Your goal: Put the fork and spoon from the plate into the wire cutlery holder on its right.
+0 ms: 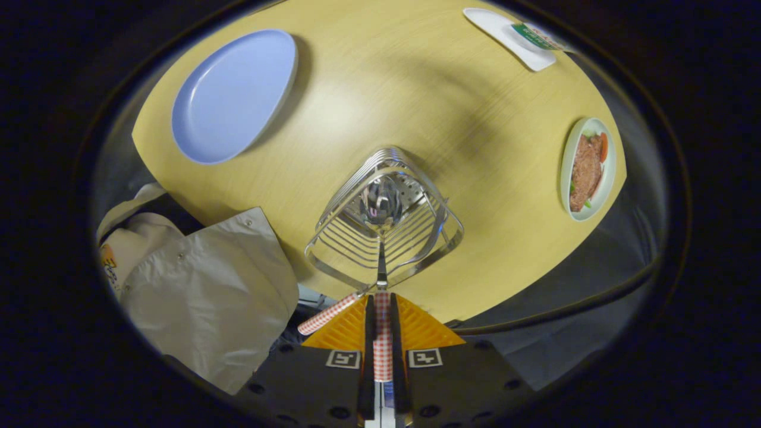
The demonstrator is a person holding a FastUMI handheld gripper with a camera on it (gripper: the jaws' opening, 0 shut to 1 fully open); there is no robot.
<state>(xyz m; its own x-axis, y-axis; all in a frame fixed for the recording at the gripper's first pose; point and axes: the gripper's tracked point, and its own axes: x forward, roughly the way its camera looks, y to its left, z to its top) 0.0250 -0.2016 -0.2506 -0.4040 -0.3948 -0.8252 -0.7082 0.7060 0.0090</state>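
My gripper (pixel 382 297) points straight down over the wire cutlery holder (pixel 333 238) and is shut on the red-checked handle of the spoon (pixel 380 202). The spoon hangs upright, with its shiny bowl down inside the holder near the base. A second red-checked handle, the fork (pixel 327 315), leans out over the holder's near rim just left of my fingers; its head is hidden. The blue plate (pixel 232 98) lies beyond and to the left of the holder with nothing on it.
A white dish of meat and vegetables (pixel 587 169) sits right of the holder near the table's edge. A white tray with a green card (pixel 511 35) lies at the far side. A person's beige clothing (pixel 208 285) is close on the left of my fingers.
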